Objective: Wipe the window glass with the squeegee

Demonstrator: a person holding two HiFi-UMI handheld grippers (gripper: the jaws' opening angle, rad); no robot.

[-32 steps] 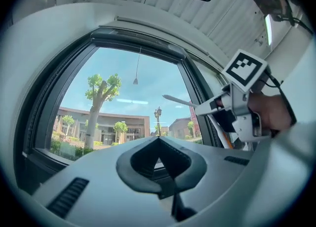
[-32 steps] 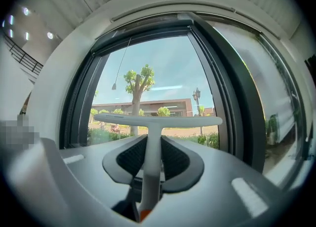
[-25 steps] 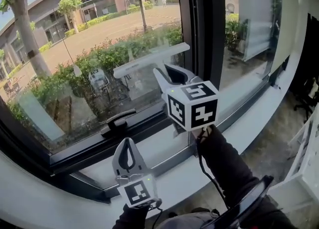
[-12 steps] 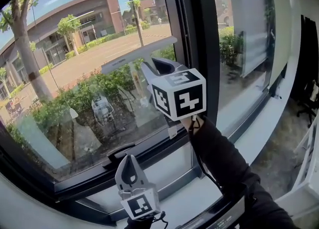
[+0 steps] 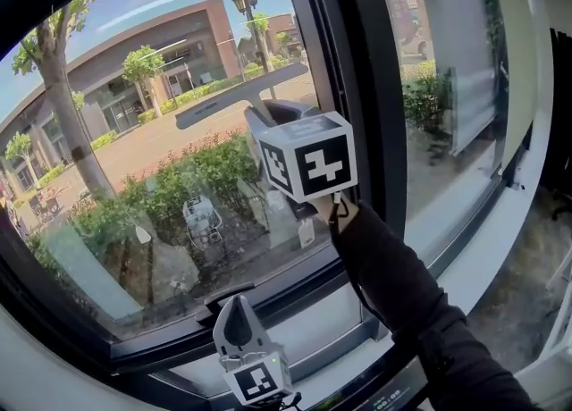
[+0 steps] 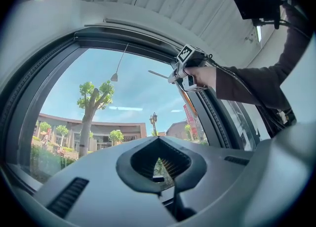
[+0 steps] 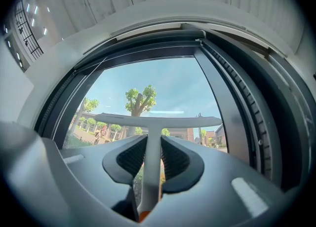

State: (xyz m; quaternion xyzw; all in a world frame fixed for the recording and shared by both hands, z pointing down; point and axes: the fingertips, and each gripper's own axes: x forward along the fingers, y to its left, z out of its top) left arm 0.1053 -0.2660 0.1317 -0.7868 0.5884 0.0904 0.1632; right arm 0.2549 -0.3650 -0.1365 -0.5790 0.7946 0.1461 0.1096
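Note:
The white squeegee (image 5: pixel 239 94) is held high in front of the window glass (image 5: pixel 134 195), its long blade (image 7: pixel 163 121) level across the pane. Whether the blade touches the glass I cannot tell. My right gripper (image 5: pixel 271 116) is shut on the squeegee's handle (image 7: pixel 152 164), which runs up between the ribbed pads. The marker cube (image 5: pixel 306 164) sits just behind the jaws. My left gripper (image 5: pixel 237 318) hangs low by the bottom frame, shut with nothing in it; its tips (image 6: pixel 158 141) meet. From the left gripper view the right gripper (image 6: pixel 178 73) shows up high against the sky.
A thick dark mullion (image 5: pixel 357 88) stands right of the squeegee, with a second pane (image 5: pixel 447 70) beyond it. A dark window handle (image 5: pixel 214 295) sits on the bottom frame just left of my left gripper. The white sill (image 5: pixel 313 333) runs below.
My right gripper has risen up the pane with the squeegee in it, from mid-height to near the top. My left gripper has come up a little towards the bottom frame.

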